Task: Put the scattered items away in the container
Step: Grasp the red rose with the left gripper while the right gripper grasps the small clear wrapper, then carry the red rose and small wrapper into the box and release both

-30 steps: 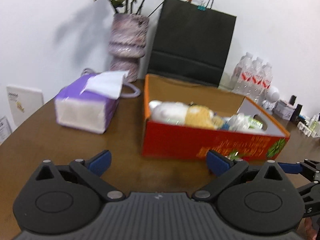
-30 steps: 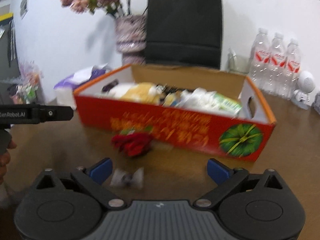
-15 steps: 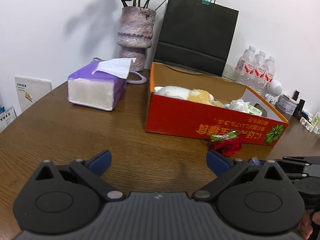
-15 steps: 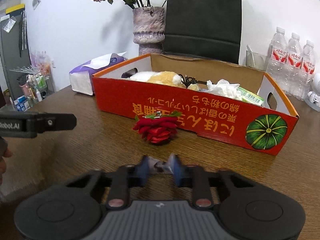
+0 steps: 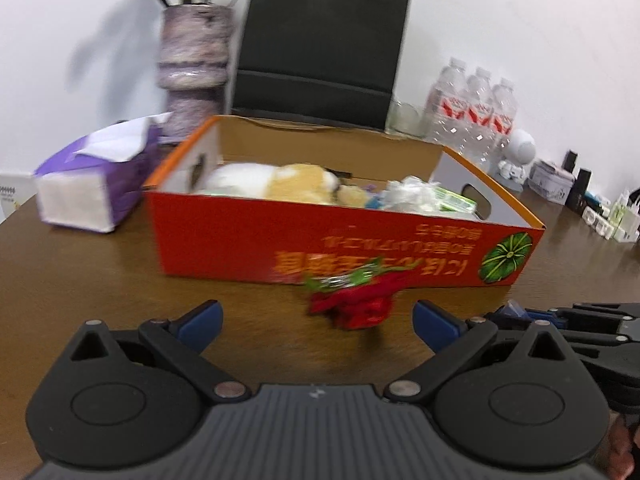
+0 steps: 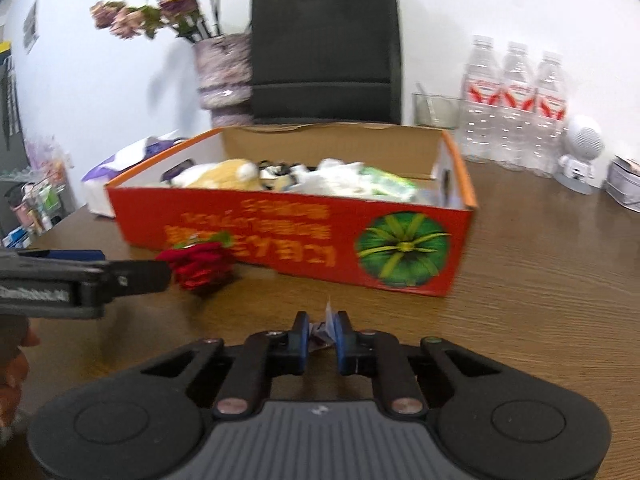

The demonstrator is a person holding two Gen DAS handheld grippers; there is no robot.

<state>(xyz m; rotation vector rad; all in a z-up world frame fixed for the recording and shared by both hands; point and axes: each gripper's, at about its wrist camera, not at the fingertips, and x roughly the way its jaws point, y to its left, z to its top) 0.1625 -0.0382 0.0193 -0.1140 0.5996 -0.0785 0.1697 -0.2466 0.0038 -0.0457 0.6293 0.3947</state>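
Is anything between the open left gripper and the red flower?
Nothing visible: the left gripper faces the flower directly, over bare table. The flower lies against the box front.

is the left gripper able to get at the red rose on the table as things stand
Probably yes. The left gripper is open, and the red rose lies on the bare table just ahead between its fingers, in front of the orange box, with nothing between.

Both wrist cameras are sitting low over the surface (image 5: 100, 280), each looking forward past its own jaws toward the back edge. They are sharing the red box (image 5: 240, 240) (image 6: 280, 220) and the red flower (image 5: 352, 304) (image 6: 200, 264); the right view is facing the box's right end more closely.
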